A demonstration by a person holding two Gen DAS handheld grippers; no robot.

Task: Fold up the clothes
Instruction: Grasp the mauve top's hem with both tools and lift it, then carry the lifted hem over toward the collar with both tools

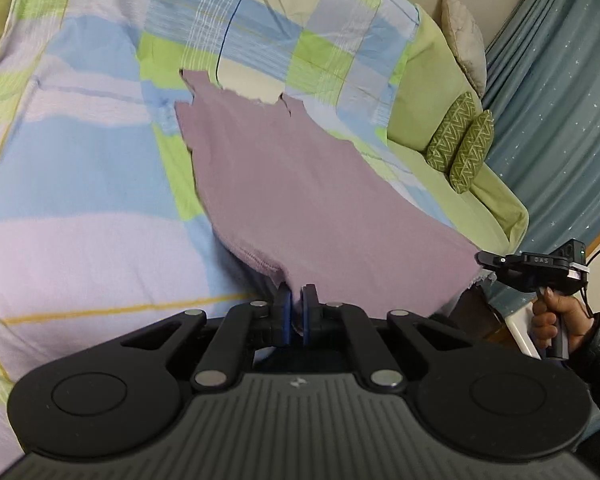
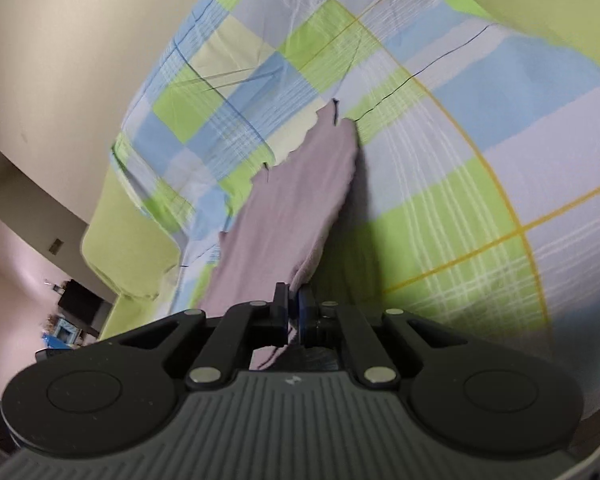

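Note:
A mauve garment lies spread on the checked bedspread, its near hem lifted off the bed. My left gripper is shut on the near left corner of that hem; cloth shows between its blue pads. In the left wrist view my right gripper pinches the garment's near right corner, held by a hand. In the right wrist view the right gripper is shut on the mauve garment, which runs away from the jaws in a narrow strip across the bedspread.
Green pillows, a beige cushion and two patterned green rolls lie along the bed's right side. Blue starred curtains hang behind them. A plain wall and a dim room corner lie left of the bed.

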